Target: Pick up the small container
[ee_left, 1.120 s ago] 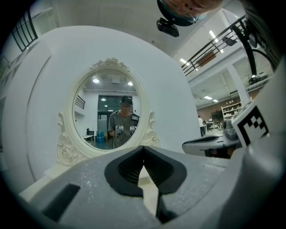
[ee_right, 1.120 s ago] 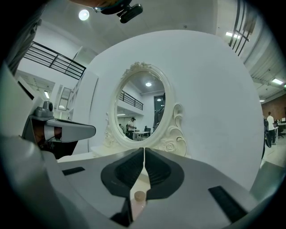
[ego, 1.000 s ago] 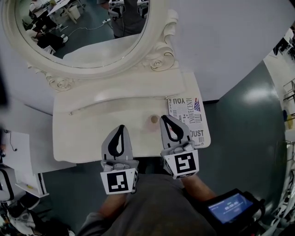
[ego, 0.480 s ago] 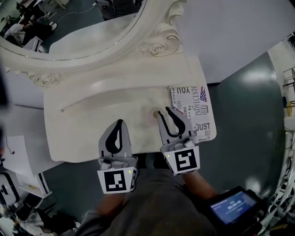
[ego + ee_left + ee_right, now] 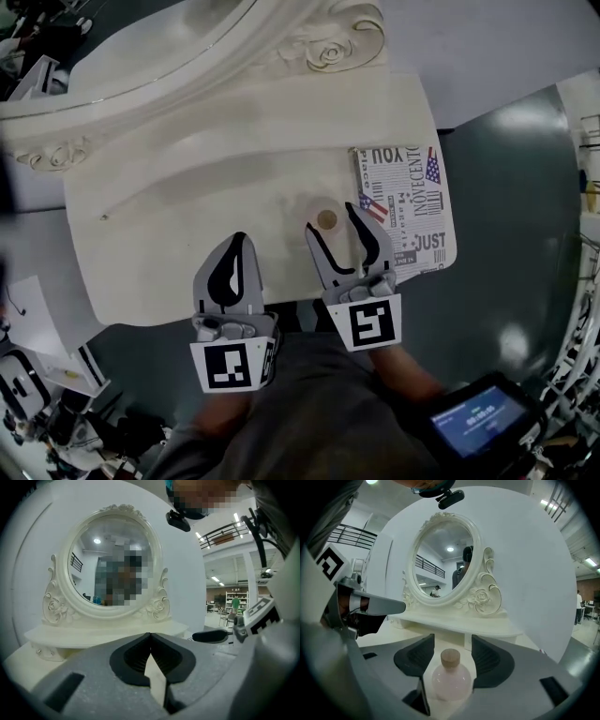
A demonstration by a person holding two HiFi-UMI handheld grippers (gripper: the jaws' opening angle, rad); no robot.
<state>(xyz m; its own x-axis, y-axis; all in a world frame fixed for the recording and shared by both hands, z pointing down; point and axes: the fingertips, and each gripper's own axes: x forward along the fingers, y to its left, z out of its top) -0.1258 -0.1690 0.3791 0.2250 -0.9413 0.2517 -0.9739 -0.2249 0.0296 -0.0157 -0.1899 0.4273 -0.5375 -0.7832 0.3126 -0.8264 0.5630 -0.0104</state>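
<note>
The right hand-held gripper (image 5: 331,223) is opening wide, its pads not pressing the small container (image 5: 450,679), which is standing upright between them on the cream counter (image 5: 169,234). At its 9 o'clock the left hand-held gripper (image 5: 238,246) is hovering, jaws together and empty. A printed board (image 5: 412,202) is lying at the container's 3 o'clock.

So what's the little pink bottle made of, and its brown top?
The bottle looks like frosted glass or plastic: cloudy pale pink and softly see-through; I can't tell which. Its stopper looks like cork: tan, dull, no shine.
</note>
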